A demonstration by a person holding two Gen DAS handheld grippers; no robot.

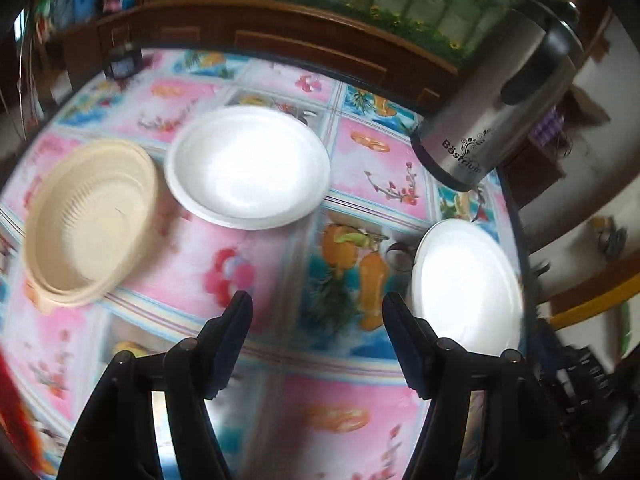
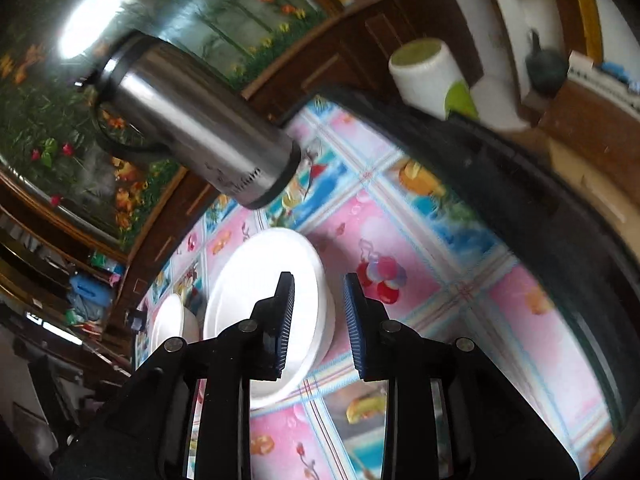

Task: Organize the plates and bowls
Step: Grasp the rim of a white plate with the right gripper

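- Near the middle left of the left wrist view, the beige bowls point(image 1: 90, 224) sit nested on the bench point(image 1: 256, 264), with the white plates point(image 1: 248, 166) stacked just beside them, probably to keep each kind together.
- At the right edge lies one more plate point(image 1: 468, 284), apart, not yet sorted.
- Left gripper point(image 1: 318, 312): fingers wide apart, empty.
- Right gripper point(image 2: 319, 292): fingers slightly apart, holding nothing, above that plate's rim.

Steel flask point(image 1: 496, 92), white-green cup point(image 2: 430, 76)
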